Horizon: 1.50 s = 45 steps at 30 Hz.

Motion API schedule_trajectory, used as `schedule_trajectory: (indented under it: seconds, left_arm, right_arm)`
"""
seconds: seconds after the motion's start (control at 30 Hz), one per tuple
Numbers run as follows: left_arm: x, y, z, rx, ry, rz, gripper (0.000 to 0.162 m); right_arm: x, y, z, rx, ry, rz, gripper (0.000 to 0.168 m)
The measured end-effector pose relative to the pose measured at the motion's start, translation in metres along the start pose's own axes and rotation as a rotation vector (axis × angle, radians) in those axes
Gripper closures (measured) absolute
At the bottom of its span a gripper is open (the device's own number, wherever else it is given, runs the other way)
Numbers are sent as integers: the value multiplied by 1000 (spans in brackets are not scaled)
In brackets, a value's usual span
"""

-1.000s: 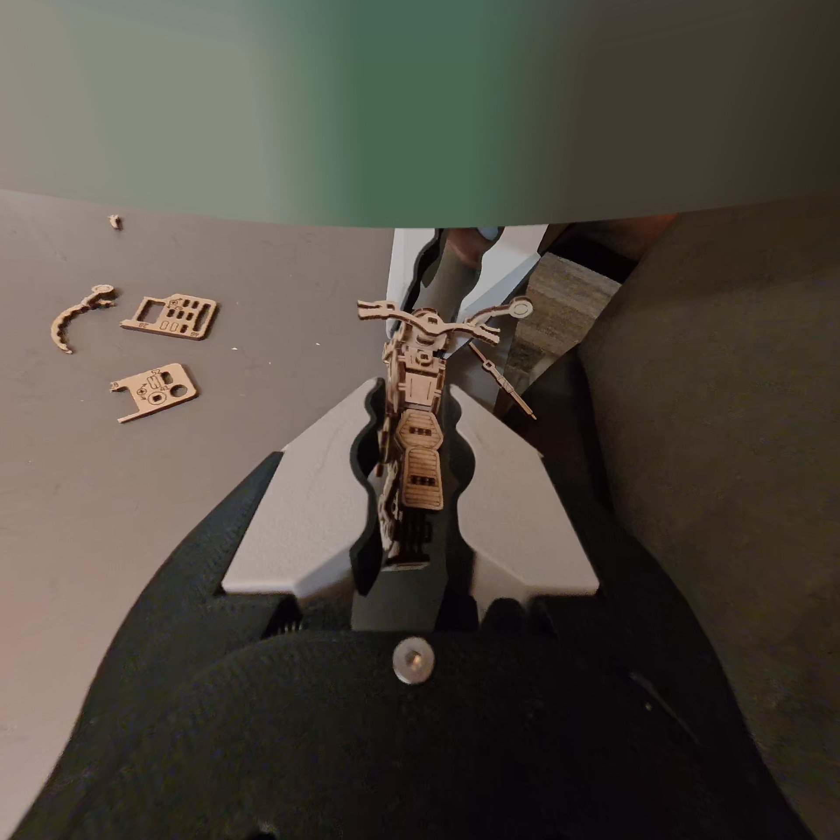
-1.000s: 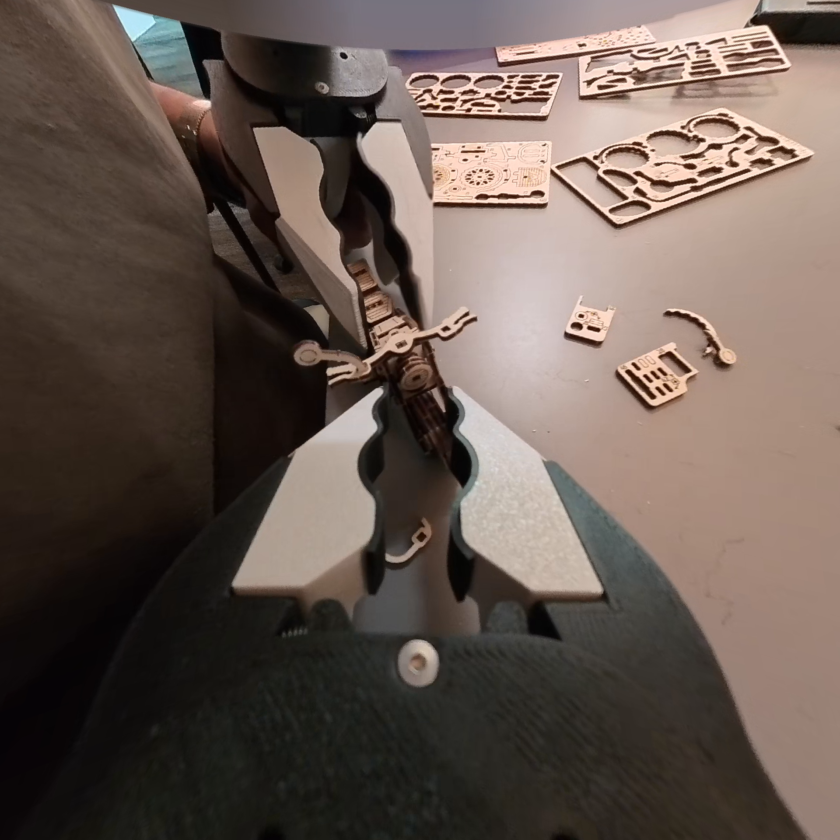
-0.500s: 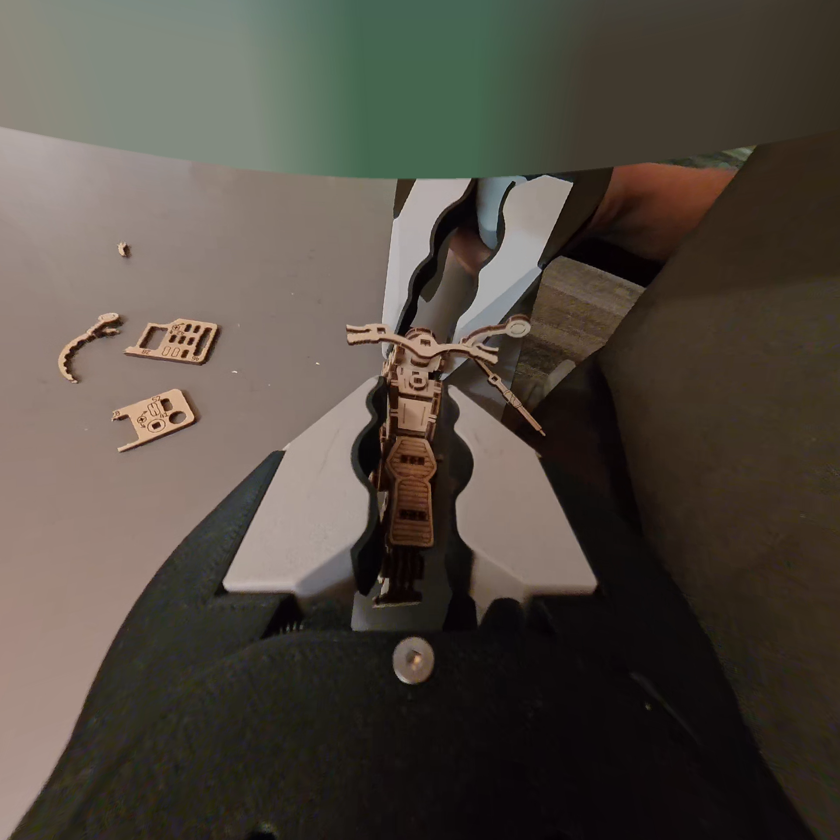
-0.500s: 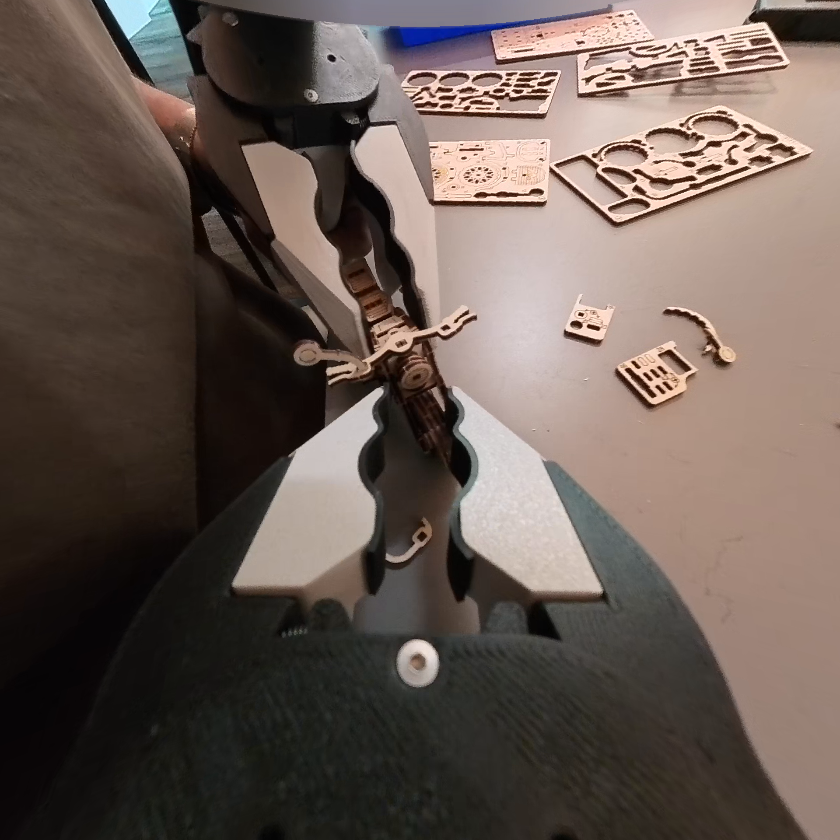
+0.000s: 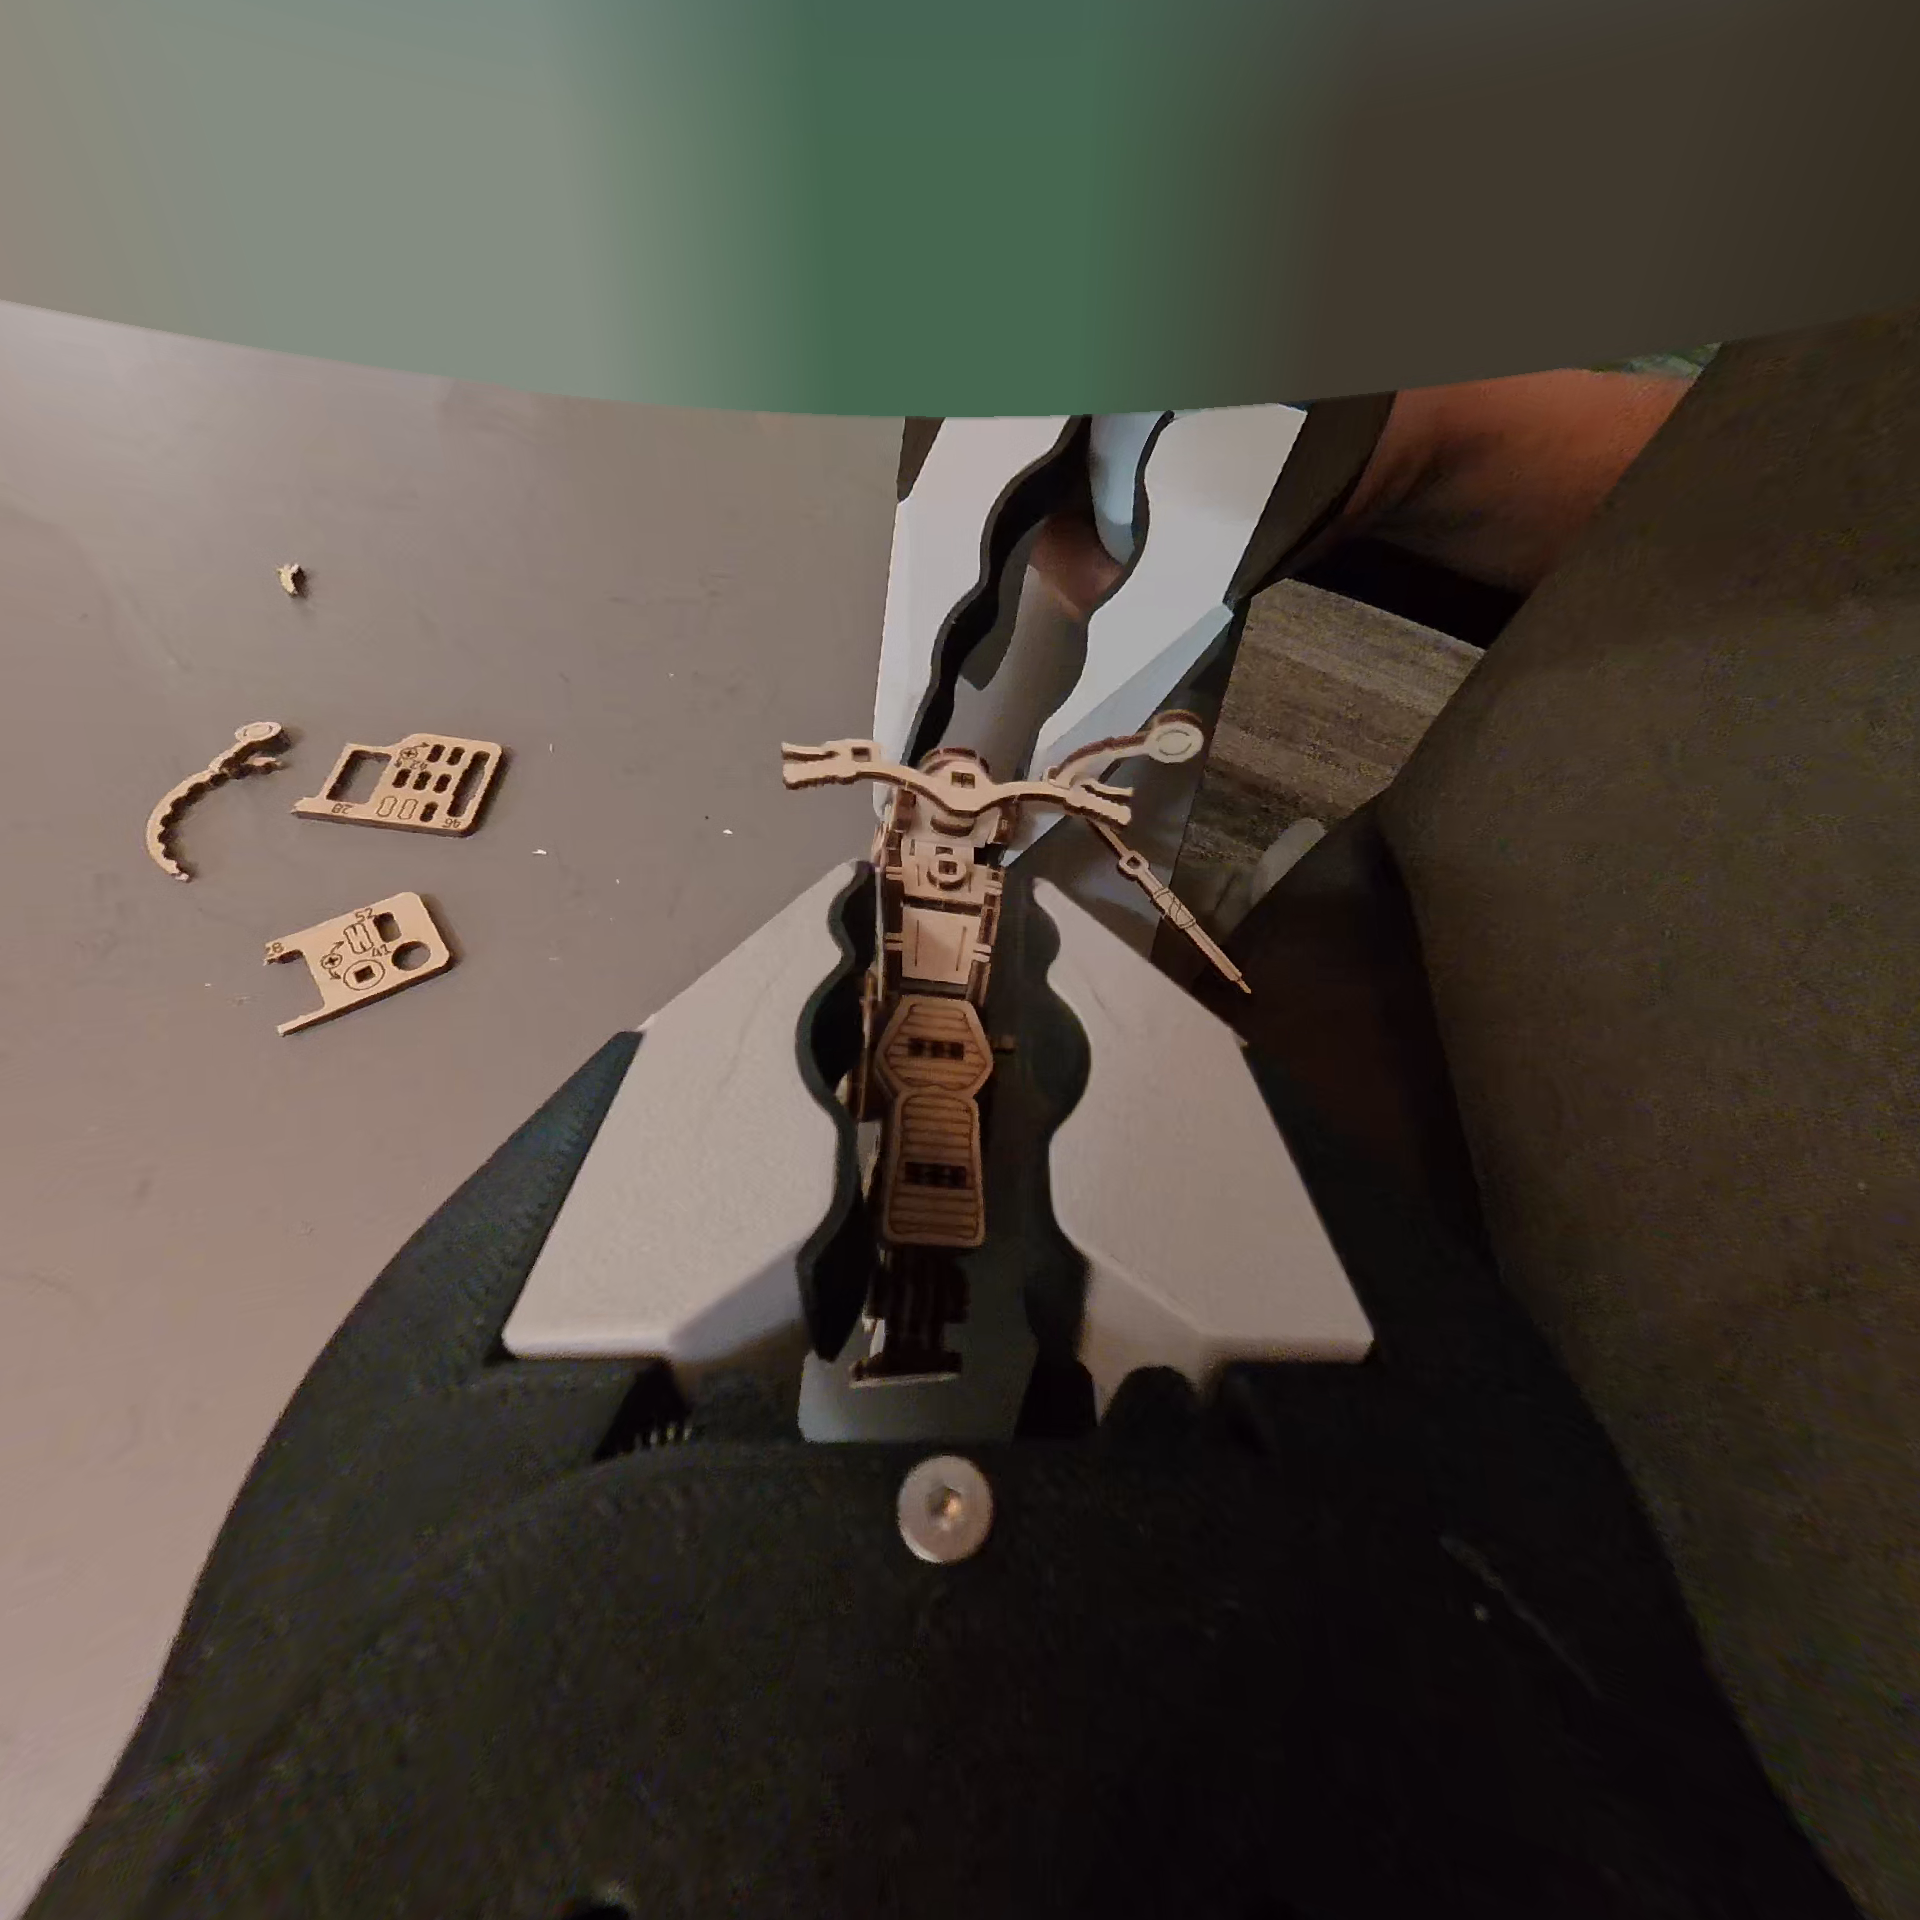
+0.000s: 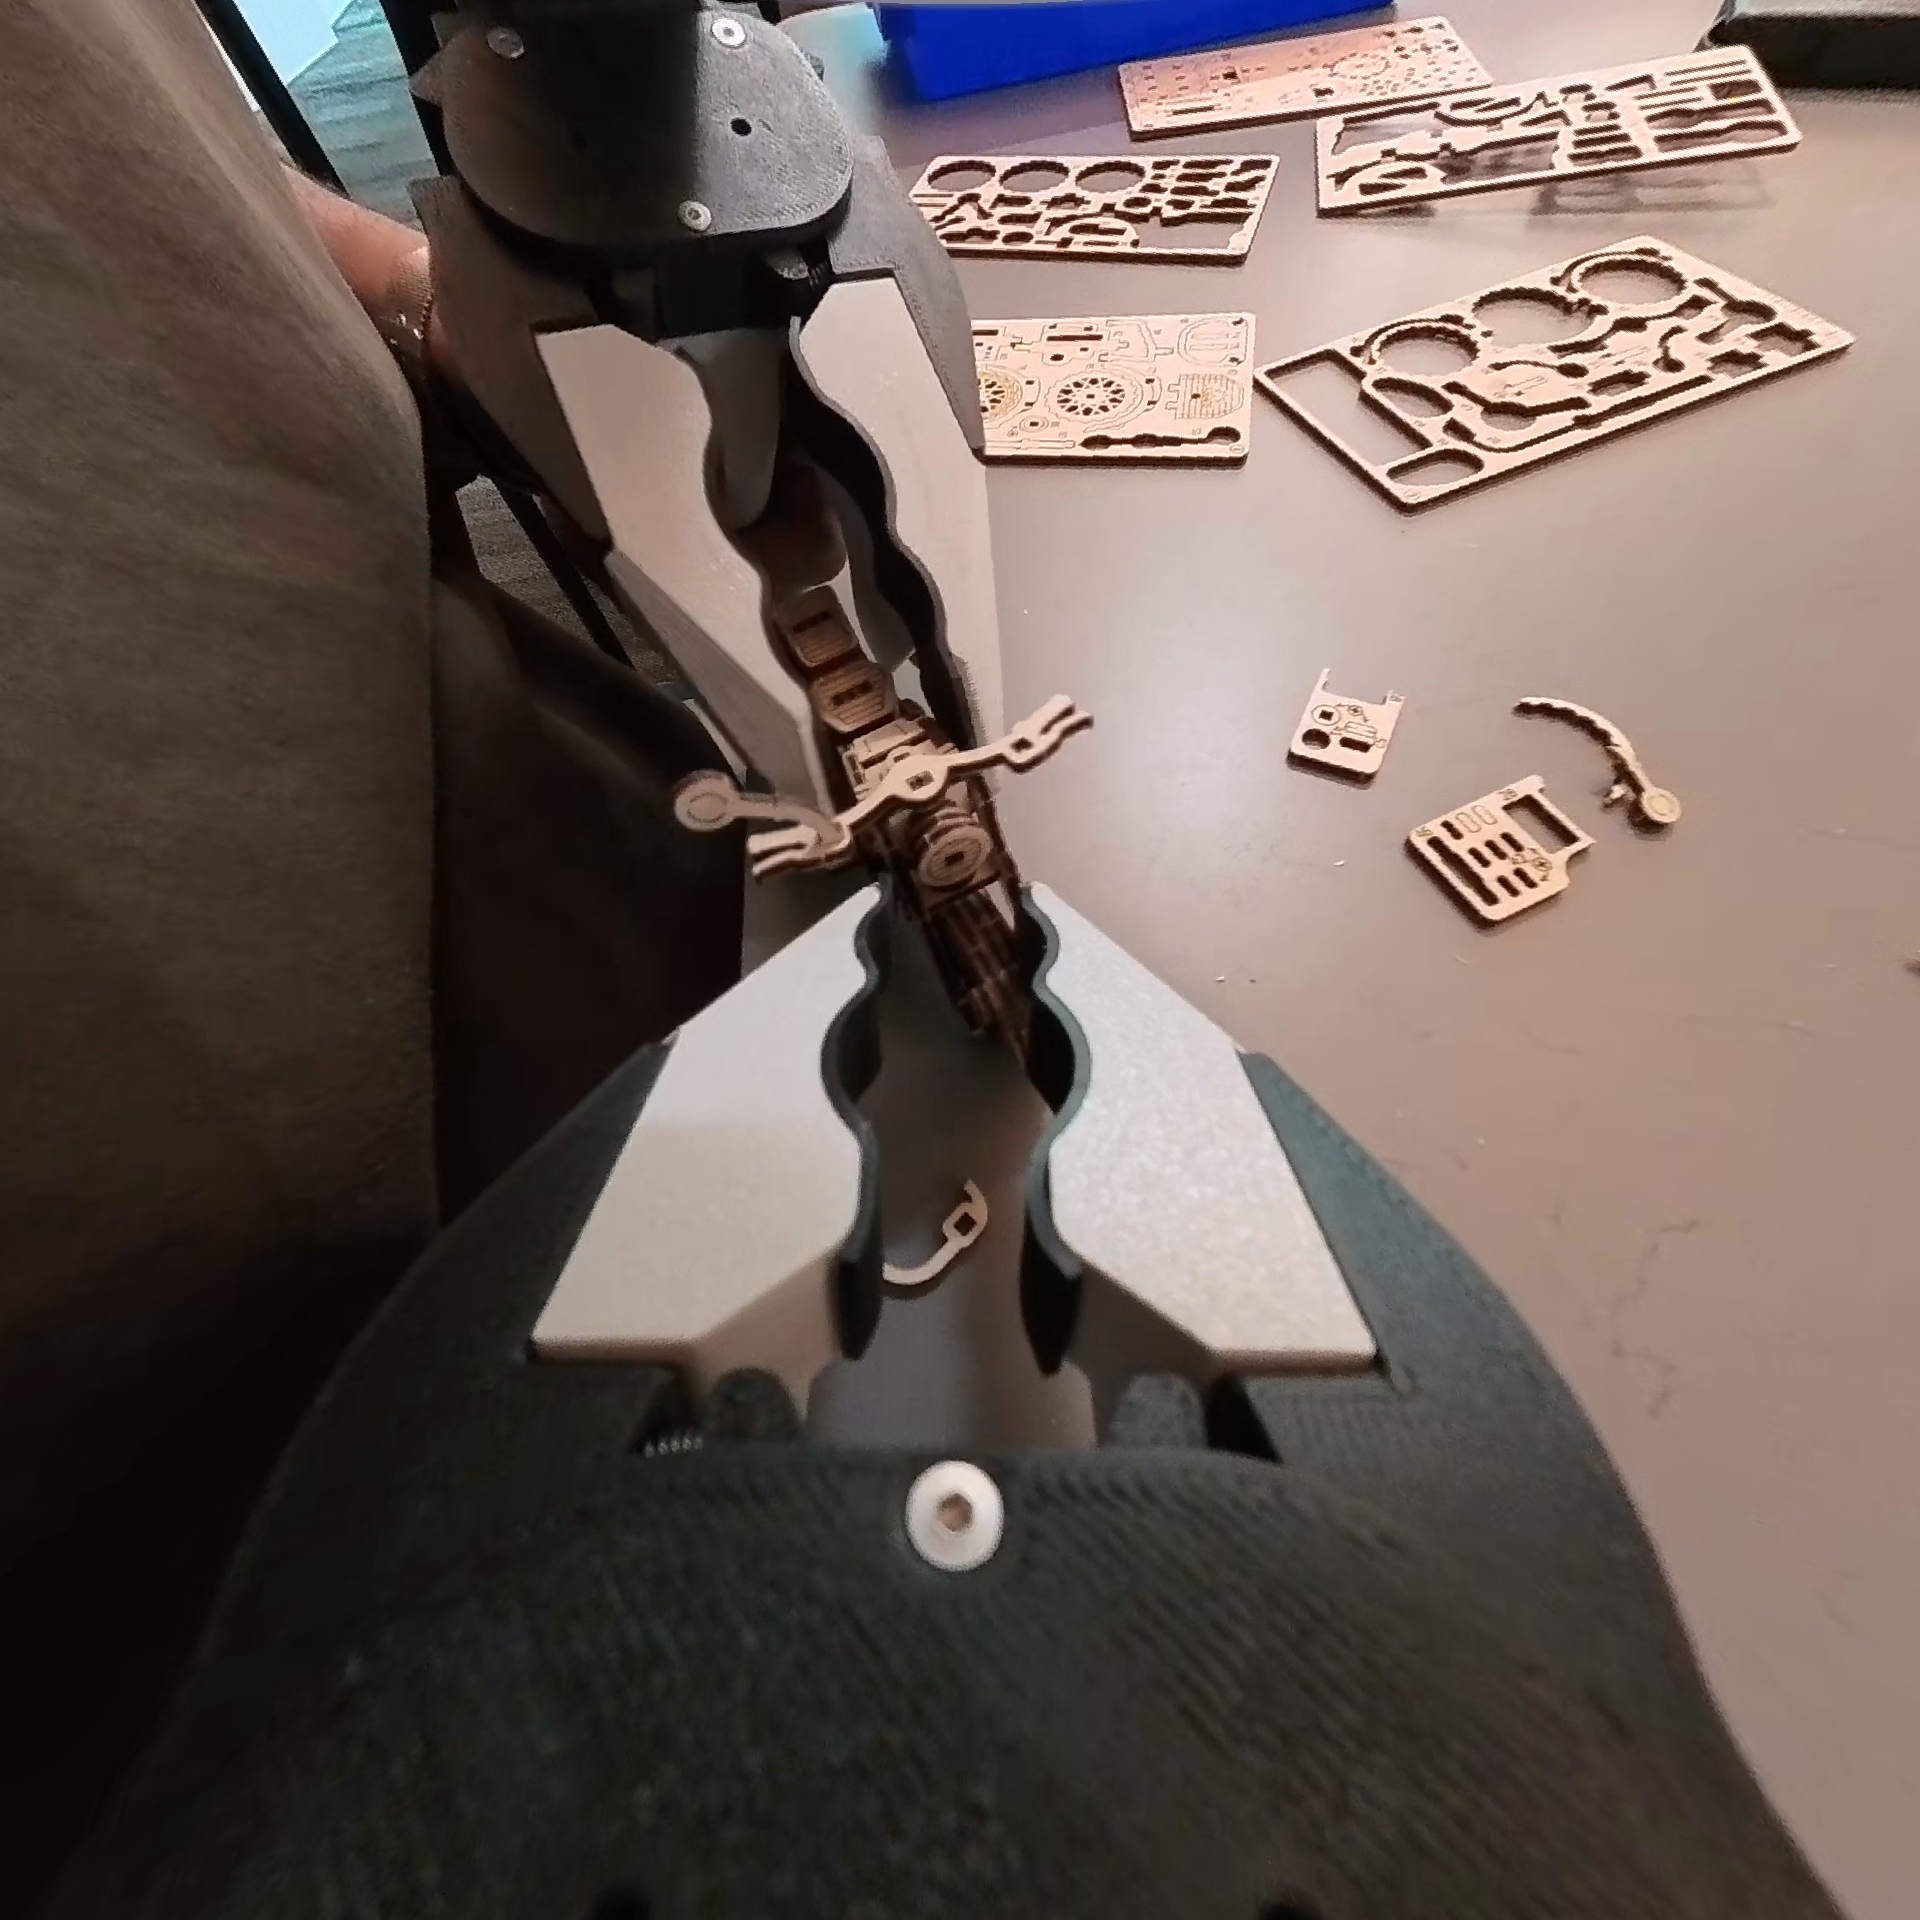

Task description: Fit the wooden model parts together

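The left hand-held gripper (image 5: pixel 940 914) clamps the wooden motorcycle model (image 5: pixel 932 1049); the right hand-held gripper (image 6: pixel 961 914), jaws apart around its front wheel, could snap the thin handlebar (image 6: pixel 883 790) above.

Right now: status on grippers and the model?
Left gripper shut on wooden motorcycle model. Right gripper on its front end, grip unclear. Loose hook piece between right fingers.

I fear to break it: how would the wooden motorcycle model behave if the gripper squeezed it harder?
The model is thin cut sheet, so probably light and brittle. Its handlebar and thin rod stick out unsupported and may snap. The left gripper grips the body, likely the sturdiest part.
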State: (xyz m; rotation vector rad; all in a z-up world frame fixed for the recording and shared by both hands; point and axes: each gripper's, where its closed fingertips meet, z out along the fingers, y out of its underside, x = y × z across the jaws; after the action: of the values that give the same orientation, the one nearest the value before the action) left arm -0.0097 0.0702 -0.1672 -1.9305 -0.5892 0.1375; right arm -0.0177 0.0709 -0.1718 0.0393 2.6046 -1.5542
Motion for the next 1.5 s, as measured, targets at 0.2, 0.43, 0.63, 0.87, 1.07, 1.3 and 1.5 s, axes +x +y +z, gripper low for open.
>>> schedule_trajectory:
  seconds: [0.2, 0.43, 0.63, 0.87, 1.07, 1.3, 1.5]
  left_arm:
    - [0, 0, 0, 1, -1, 4, 133]
    - [-2, 0, 0, 1, -12, -3, 141]
    - [-1, 3, 0, -15, -11, 7, 136]
    - [-7, 11, -11, -63, -35, 32, 128]
    - [-12, 18, -17, -110, -48, 53, 128]
    - [-12, 20, -22, -141, -57, 94, 129]
    - [-11, 19, -27, -161, -49, 91, 131]
  right_arm:
    - [0, 0, 0, 0, 0, 1, 147]
    - [0, 0, 0, 0, 0, 2, 148]
    - [1, 0, 0, 0, 1, 3, 148]
    - [0, 0, 0, -1, 0, 5, 148]
    - [1, 1, -1, -1, 4, 8, 147]
    - [1, 1, -1, 0, 10, 9, 146]
    - [1, 1, -1, 0, 9, 10, 146]
